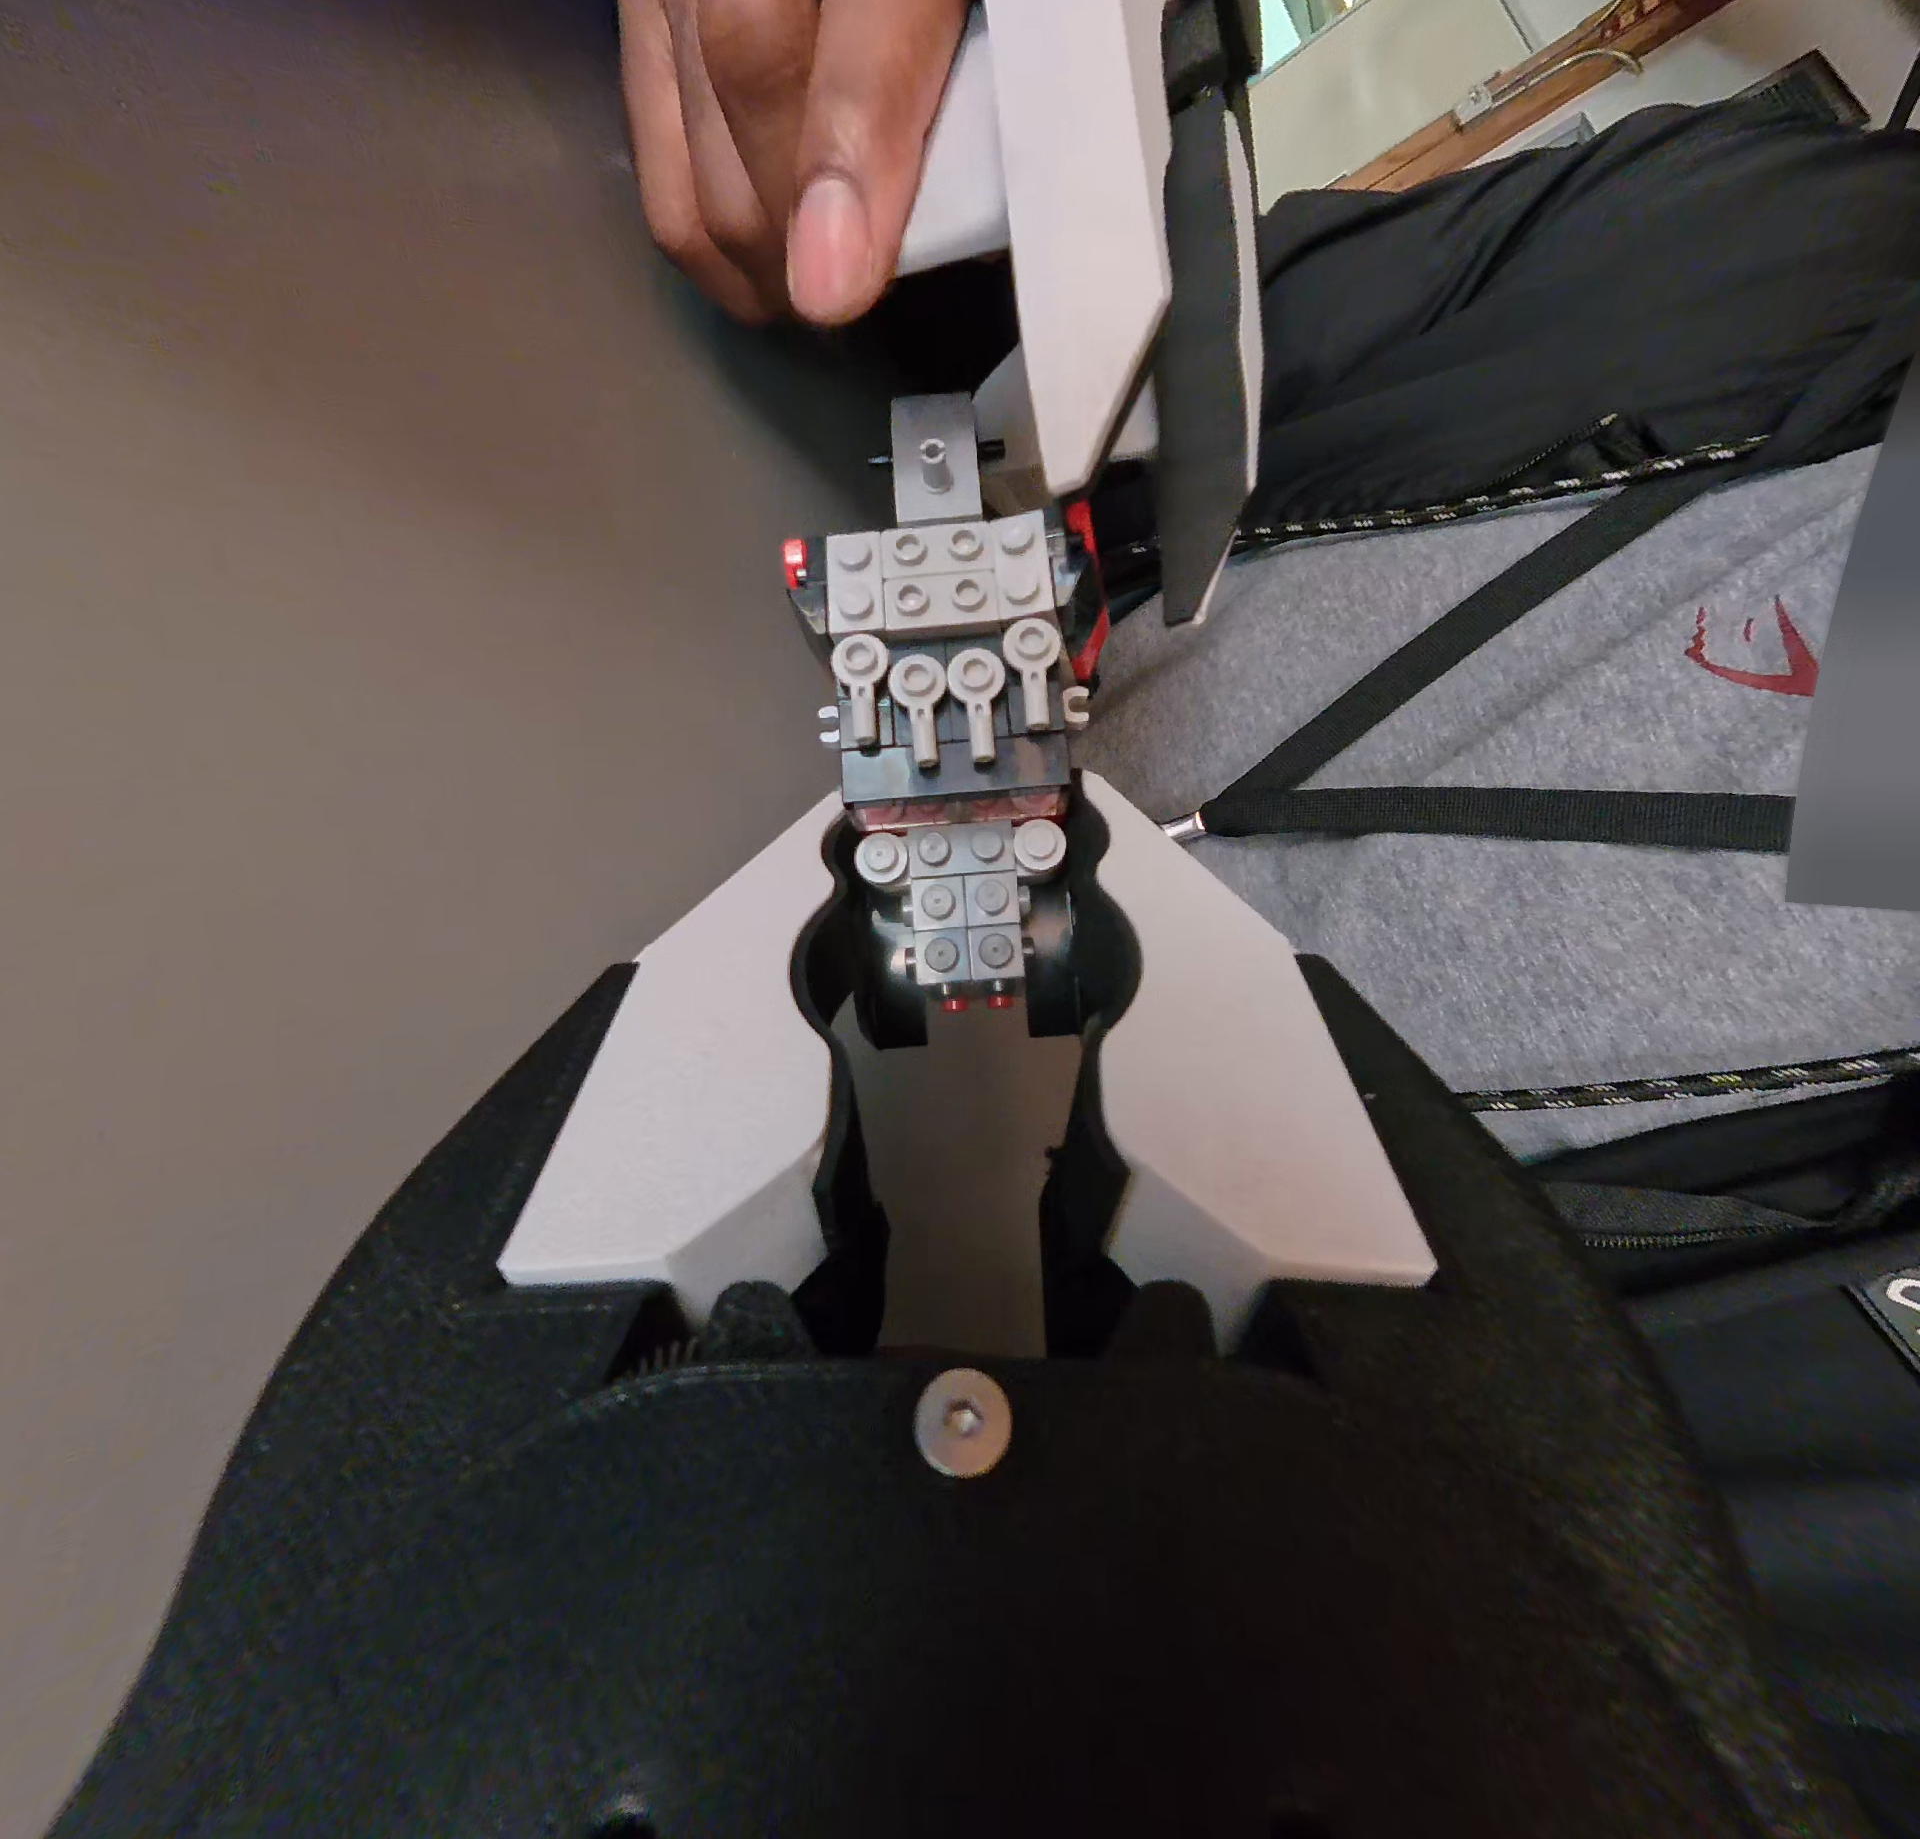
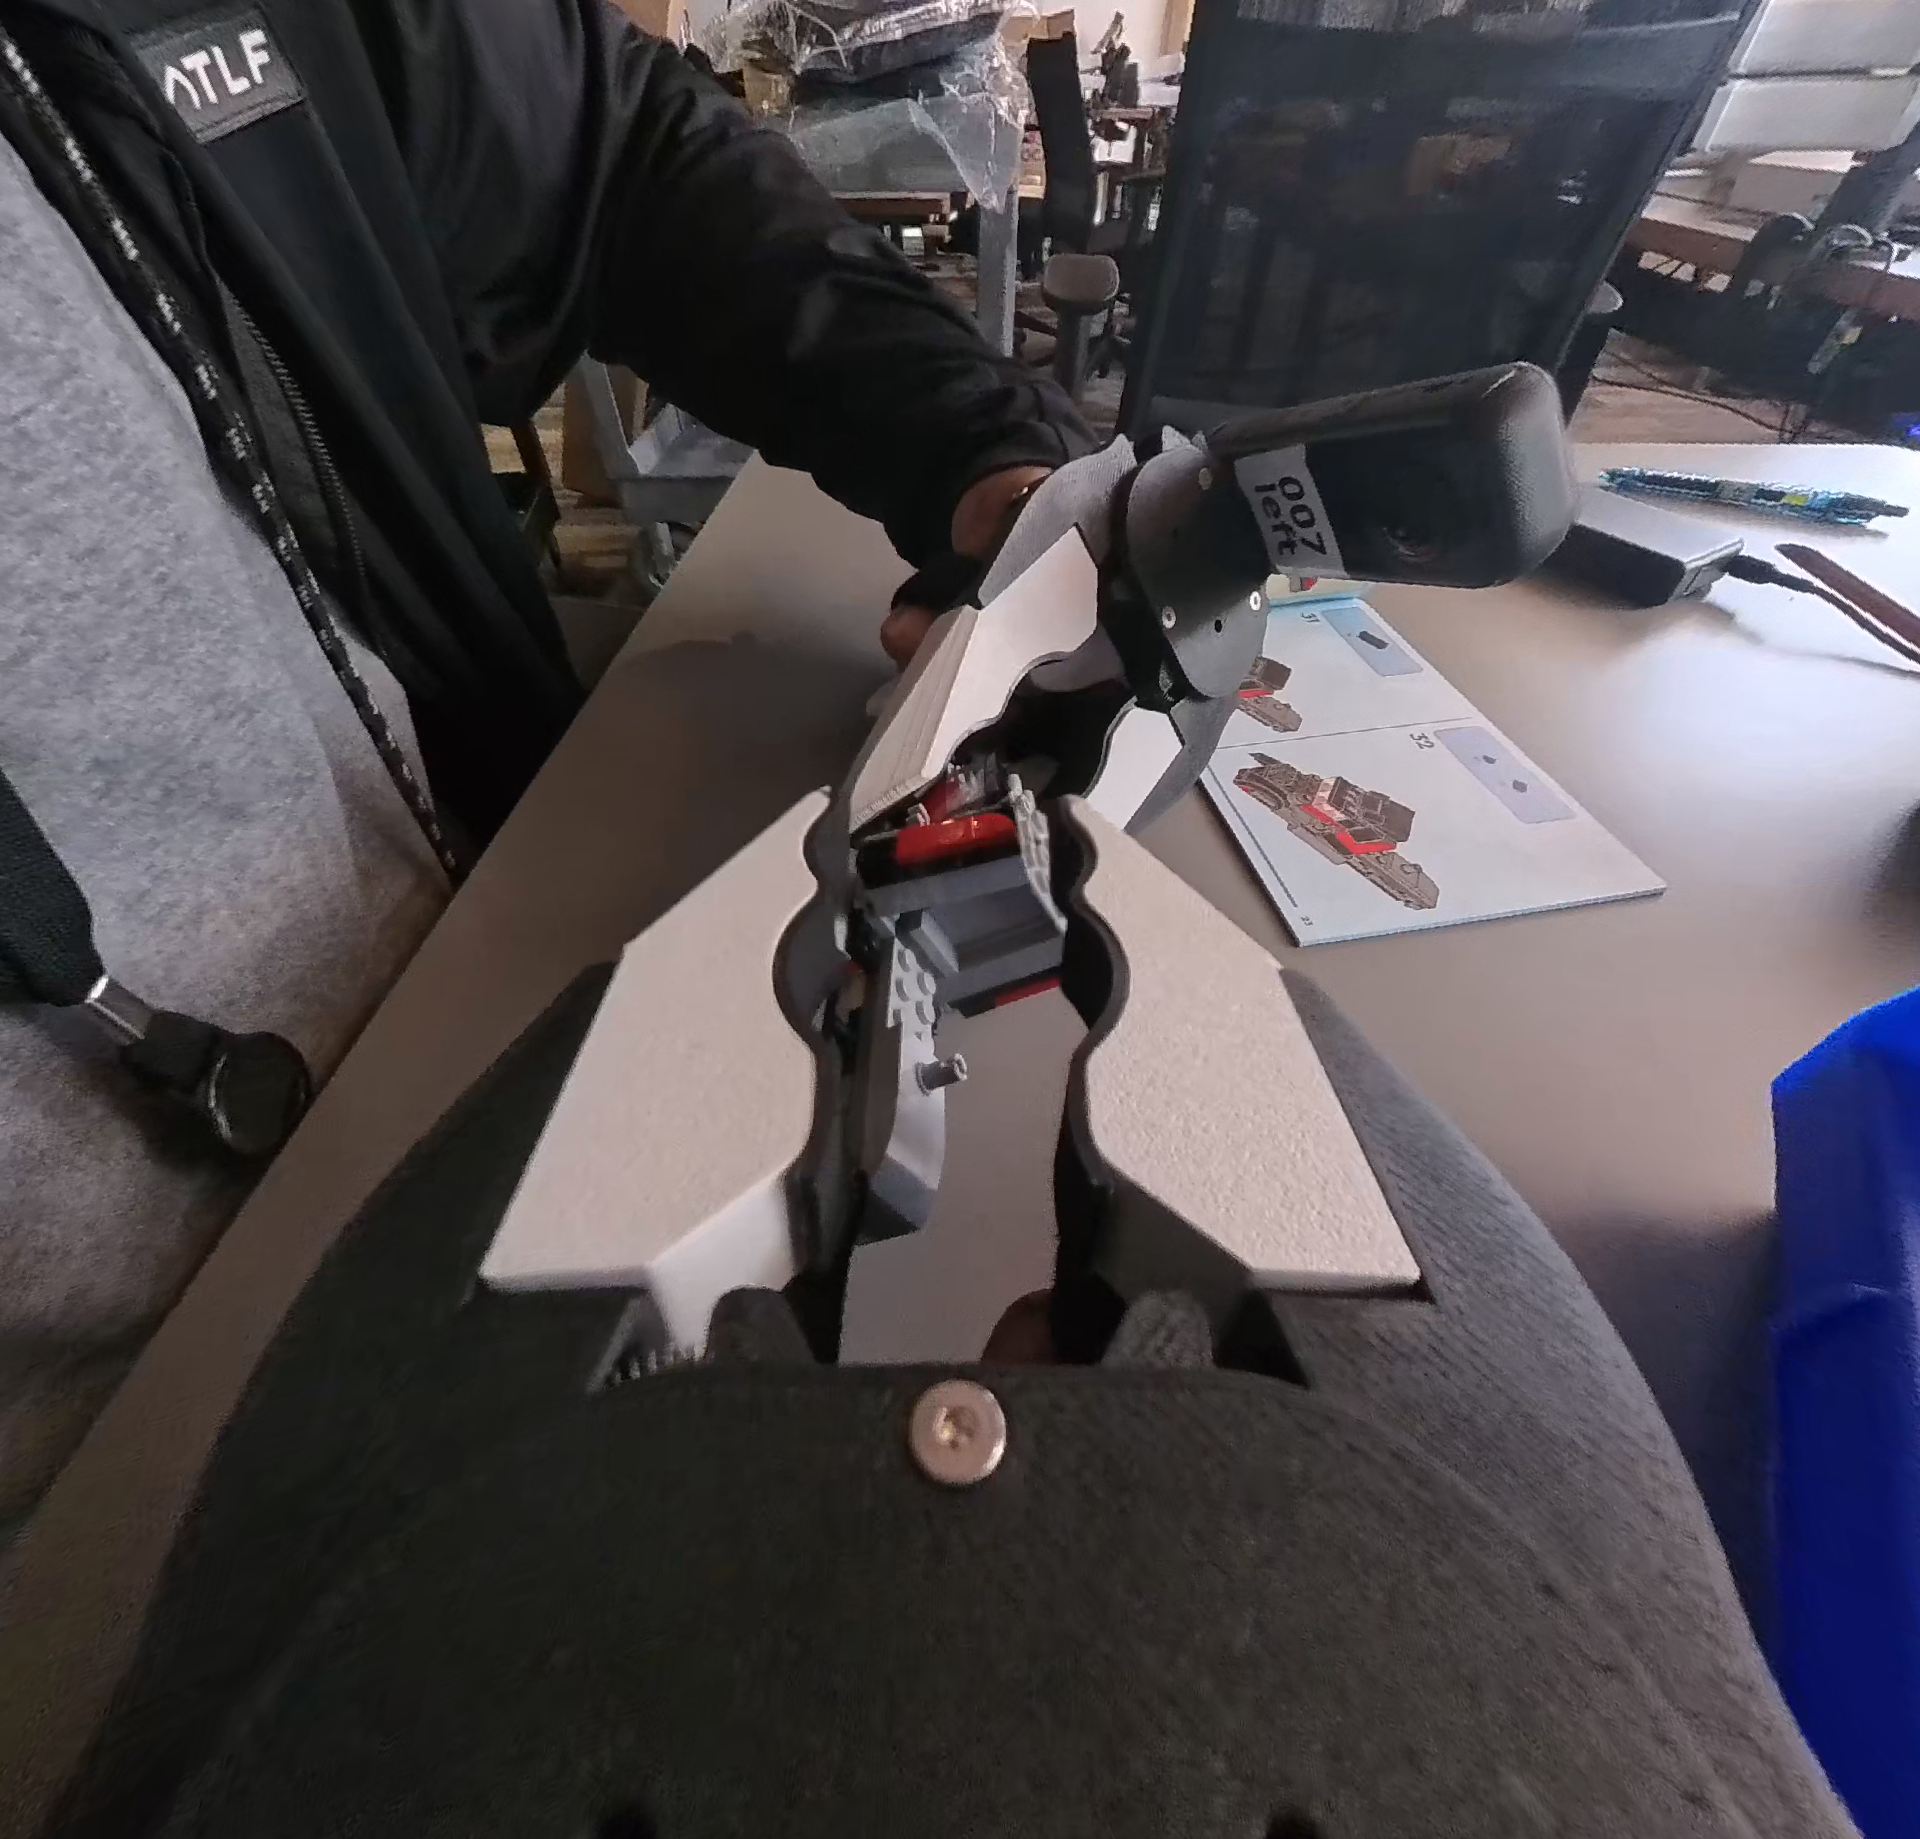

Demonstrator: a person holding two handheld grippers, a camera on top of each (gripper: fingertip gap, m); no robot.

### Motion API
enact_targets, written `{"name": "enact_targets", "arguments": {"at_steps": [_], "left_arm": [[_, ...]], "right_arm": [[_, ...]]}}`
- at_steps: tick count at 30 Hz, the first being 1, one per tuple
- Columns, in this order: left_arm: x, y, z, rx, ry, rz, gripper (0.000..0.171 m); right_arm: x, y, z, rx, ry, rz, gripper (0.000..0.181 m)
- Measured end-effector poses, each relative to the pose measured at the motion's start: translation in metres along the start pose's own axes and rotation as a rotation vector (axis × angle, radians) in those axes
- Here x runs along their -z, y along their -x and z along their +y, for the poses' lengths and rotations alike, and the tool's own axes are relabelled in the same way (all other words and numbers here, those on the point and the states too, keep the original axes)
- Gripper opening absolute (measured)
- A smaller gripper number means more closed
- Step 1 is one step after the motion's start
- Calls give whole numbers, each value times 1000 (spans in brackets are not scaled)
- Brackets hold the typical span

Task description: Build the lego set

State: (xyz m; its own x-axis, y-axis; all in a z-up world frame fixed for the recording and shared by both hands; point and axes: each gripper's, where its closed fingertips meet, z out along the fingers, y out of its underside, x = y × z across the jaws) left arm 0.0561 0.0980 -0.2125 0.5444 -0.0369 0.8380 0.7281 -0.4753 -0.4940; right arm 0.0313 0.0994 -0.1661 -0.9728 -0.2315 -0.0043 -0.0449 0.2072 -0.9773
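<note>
A grey, black and red lego model is held in the air between both grippers. My left gripper is shut on its near end, with grey studs and small lever pieces facing the camera. My right gripper comes in from above and grips the far end, held by a person's hand. In the right wrist view my right gripper is shut on the model, whose grey plates and red parts sit between its fingers. The left gripper meets it from the far side, its fingertips partly hidden.
The grey table lies below. An open instruction booklet lies on it to the right. A blue object is at the right edge, and a grey device with cables farther back. The person's torso is close on the left. One gripper's finger ends stand about 5 centimetres off the other's.
</note>
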Motion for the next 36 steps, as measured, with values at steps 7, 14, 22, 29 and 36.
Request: {"name": "enact_targets", "arguments": {"at_steps": [7, 14, 22, 29, 36], "left_arm": [[0, 0, 0, 1, 2, -1, 38], [1, 1, -1, 8, -9, -4, 38], [0, 2, -1, 8, -3, -5, 38], [-1, 1, 1, 5, 6, -2, 38], [-1, 0, 1, 6, 10, 1, 38]], "right_arm": [[-1, 3, 7, 13, 35, -20, 39], [-1, -1, 5, 18, 18, 9, 35], [0, -3, 2, -5, -1, 8, 32], [1, 1, 1, -35, -20, -33, 39], [-2, 3, 7, -13, 17, -35, 39]]}}
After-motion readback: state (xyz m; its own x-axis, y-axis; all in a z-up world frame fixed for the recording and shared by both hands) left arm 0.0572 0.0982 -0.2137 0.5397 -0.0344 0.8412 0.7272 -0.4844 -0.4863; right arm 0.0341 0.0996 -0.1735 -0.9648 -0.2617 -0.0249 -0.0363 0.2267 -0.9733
